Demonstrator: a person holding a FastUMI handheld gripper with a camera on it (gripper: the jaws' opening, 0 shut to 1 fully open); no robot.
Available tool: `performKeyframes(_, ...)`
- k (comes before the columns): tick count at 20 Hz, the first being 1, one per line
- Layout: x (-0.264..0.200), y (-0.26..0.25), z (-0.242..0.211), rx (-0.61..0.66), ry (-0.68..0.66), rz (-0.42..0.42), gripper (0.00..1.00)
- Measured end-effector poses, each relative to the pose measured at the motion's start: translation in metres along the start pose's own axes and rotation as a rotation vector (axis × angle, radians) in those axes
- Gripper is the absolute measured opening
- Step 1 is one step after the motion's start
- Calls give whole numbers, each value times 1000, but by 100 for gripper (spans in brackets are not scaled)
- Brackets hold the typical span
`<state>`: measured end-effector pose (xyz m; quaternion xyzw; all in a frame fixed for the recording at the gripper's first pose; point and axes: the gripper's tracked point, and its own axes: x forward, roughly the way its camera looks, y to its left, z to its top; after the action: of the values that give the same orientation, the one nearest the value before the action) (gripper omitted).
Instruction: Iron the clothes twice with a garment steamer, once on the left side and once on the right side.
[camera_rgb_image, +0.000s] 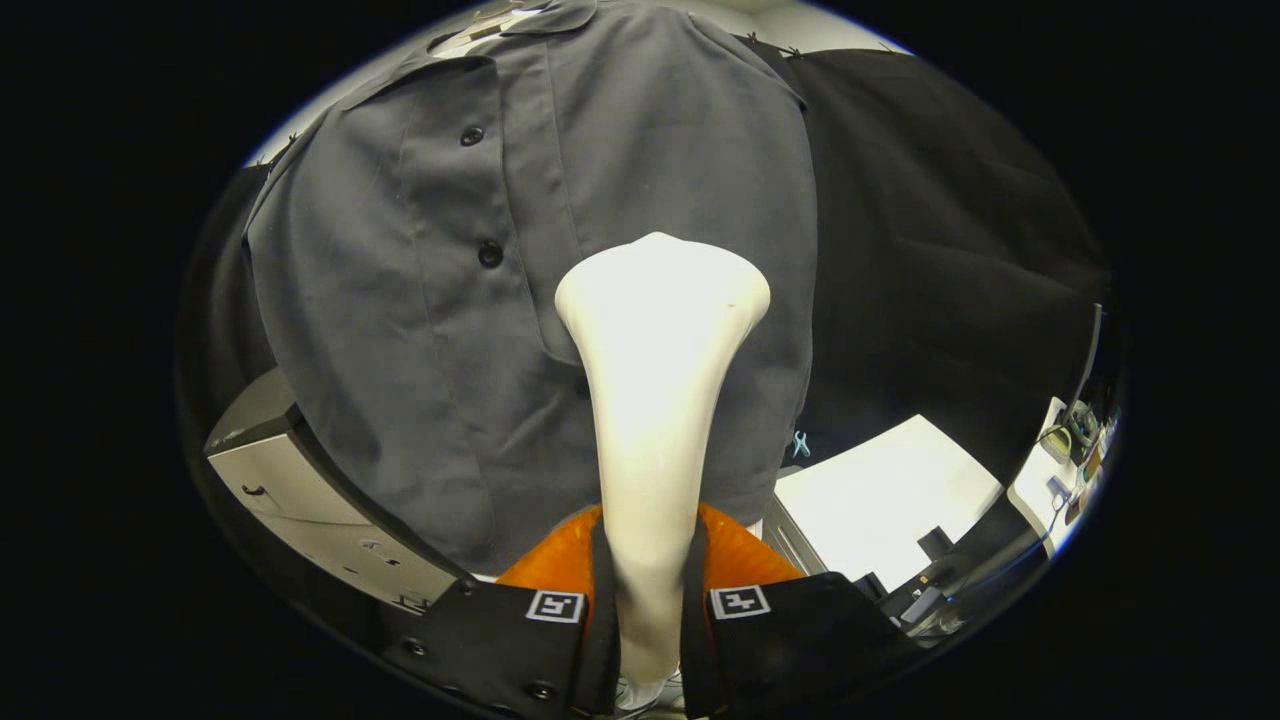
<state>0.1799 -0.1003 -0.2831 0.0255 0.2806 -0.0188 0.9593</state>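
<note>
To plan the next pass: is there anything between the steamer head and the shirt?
Nothing visible. The gripper is shut on the steamer, whose head points at the grey shirt, right of the button placket.

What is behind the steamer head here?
The gripper is shut on the white steamer. Behind its head hangs the grey shirt, right of the buttons. The cloth directly behind the head is covered.

Bright overhead glare, overexposed whites, fisheye-warped edges
</note>
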Motion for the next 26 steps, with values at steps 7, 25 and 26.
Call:
performKeyframes(7, 3, -5, -28, 4, 30, -6, 32)
performKeyframes(25, -13, -27, -98, 17, 144, -48, 32)
performKeyframes(26, -17, -26, -95, 16, 138, -47, 32)
